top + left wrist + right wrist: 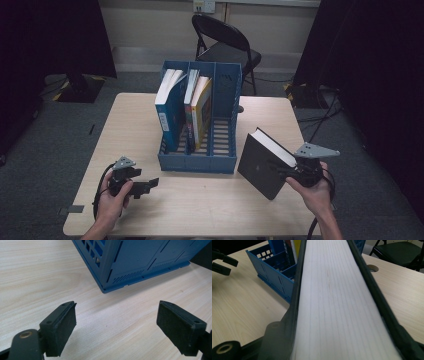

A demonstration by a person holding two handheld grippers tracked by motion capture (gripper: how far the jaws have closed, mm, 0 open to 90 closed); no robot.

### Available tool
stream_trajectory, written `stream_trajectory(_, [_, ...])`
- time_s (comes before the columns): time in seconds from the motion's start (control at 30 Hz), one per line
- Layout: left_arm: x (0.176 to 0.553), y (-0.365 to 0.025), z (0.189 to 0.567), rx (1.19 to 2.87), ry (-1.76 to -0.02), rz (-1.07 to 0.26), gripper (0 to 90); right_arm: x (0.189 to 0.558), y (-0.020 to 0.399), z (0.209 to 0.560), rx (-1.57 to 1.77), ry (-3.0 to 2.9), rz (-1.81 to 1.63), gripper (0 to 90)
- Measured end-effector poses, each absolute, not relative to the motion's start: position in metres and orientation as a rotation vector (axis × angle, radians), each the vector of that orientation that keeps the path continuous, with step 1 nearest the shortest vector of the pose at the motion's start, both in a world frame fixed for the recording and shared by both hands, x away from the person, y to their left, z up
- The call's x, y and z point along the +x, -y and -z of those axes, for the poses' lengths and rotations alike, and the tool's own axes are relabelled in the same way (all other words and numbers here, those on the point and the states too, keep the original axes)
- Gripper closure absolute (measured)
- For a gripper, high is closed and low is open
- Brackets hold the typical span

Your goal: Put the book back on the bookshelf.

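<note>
A thick black book (264, 164) with white page edges (332, 302) stands tilted at the table's right front, beside the blue three-slot file rack (197, 164). My right gripper (292, 172) is shut on it, one jaw flat against each cover (342, 340). The rack's left slot holds a blue book (167, 107), the middle slot holds a yellow book (202, 107) and others, and the right slot is bare. My left gripper (149, 184) rests low on the table left of the rack's front corner (140, 262), its jaws open with nothing between them (116, 325).
The wooden table (200, 205) has bare room in front of the rack and on its left side. A black folding chair (225, 42) stands behind the table. A round cable hole (372, 268) sits in the tabletop near the far edge.
</note>
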State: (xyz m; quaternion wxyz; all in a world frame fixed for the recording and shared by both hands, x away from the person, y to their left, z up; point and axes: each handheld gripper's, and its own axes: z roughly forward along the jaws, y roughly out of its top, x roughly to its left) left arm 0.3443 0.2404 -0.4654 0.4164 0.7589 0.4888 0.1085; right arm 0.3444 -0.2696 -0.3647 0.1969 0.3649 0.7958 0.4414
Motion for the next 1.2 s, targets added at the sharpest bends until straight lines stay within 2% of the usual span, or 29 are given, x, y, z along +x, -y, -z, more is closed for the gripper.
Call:
stream_trajectory(0.33, [0.345, -0.242, 0.466, 1.898, -1.236, -0.262, 15.8, 0.348, 0.264, 0.341, 1.003, -2.301, -1.165, 50.8])
stream_trajectory(0.7, [0.346, -0.240, 0.466, 1.906, -1.232, -0.257, 15.8, 0.367, 0.250, 0.328, 1.054, -2.395, -1.045, 49.8])
stream_trajectory(1.2, [0.346, -0.241, 0.467, 1.904, -1.231, -0.251, 15.8, 0.394, 0.221, 0.317, 1.080, -2.622, -0.695, 50.5])
